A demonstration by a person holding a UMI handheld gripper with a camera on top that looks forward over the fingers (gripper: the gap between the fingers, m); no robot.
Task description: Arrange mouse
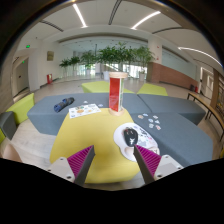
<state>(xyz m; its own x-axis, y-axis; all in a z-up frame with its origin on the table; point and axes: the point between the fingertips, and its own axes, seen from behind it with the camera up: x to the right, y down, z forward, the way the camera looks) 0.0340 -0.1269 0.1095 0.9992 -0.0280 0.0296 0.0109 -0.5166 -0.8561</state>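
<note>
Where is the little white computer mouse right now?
In the gripper view, the white computer mouse lies on the yellow table panel, just ahead of the open gripper, nearer its right finger. The tall red cup stands beyond it.

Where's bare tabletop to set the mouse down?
Free: the yellow patch left of the mouse, and the grey top between the paper and dark object. Crowded: around the red cup. The gripper is open, mouse just ahead.
</note>
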